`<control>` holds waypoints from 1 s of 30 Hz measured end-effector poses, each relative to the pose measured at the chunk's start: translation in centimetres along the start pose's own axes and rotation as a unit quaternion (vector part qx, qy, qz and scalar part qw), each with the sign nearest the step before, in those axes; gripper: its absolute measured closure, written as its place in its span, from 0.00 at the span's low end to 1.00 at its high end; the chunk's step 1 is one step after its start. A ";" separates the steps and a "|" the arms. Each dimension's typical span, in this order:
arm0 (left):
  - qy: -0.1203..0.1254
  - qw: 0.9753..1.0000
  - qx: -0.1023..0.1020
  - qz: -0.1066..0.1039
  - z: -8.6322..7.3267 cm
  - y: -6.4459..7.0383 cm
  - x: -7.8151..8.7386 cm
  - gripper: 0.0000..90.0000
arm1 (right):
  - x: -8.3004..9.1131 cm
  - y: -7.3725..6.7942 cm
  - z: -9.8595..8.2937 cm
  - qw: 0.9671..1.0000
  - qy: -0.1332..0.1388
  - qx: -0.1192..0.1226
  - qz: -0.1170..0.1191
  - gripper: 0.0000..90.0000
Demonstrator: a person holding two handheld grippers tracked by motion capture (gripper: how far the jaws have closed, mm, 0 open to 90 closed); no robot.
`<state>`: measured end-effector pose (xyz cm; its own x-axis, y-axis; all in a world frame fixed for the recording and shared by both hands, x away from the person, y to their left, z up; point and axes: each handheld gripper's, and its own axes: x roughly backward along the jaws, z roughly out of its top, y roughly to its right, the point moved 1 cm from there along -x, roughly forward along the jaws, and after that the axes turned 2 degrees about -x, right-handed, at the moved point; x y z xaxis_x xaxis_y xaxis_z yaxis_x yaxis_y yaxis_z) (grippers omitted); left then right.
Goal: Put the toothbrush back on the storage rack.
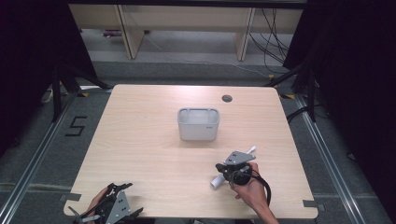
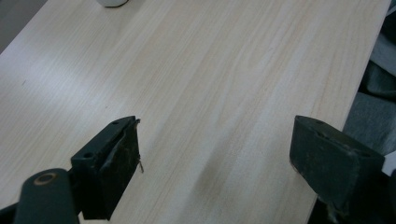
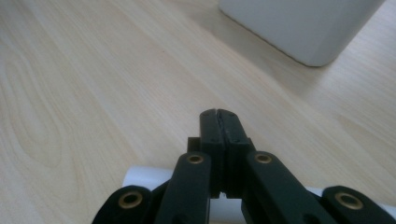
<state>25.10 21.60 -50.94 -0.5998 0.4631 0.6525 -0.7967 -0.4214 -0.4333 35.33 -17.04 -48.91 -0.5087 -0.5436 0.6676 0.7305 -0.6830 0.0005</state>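
Note:
A pale grey open bin [image 1: 198, 123] stands at the middle of the light wooden table [image 1: 140, 140]; its wall [image 3: 299, 28] rises at the top right of the right gripper view. A white tube [image 1: 217, 181] lies on the table at the front right, passing under my right gripper [image 1: 220, 167]. That gripper [image 3: 218, 114] is shut, its jaws pressed flat together with nothing between the tips, and the tube [image 3: 140, 179] crosses beneath its linkage. My left gripper [image 1: 116, 189] rests at the table's front left corner. Its jaws [image 2: 215, 144] stand wide open over bare wood.
A small dark round hole [image 1: 227, 98] sits in the tabletop behind the bin. A pale object [image 2: 112, 2] touches the top edge of the left gripper view. The table's right edge [image 2: 369, 70] runs close to the left gripper. Cables and furniture legs stand on the floor beyond the table.

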 end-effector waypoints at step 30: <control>0.005 1.000 0.006 0.010 0.0 0.2 -0.2 0.17 | -1.1 -1.0 -0.8 0.999 -0.043 0.016 0.015 1.00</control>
<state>25.06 21.41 -51.18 -0.6157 0.4628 0.6377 -0.7841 -0.4399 -0.4379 34.79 -16.12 -50.23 -0.4468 -0.5183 0.7292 0.7596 -0.6504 0.0032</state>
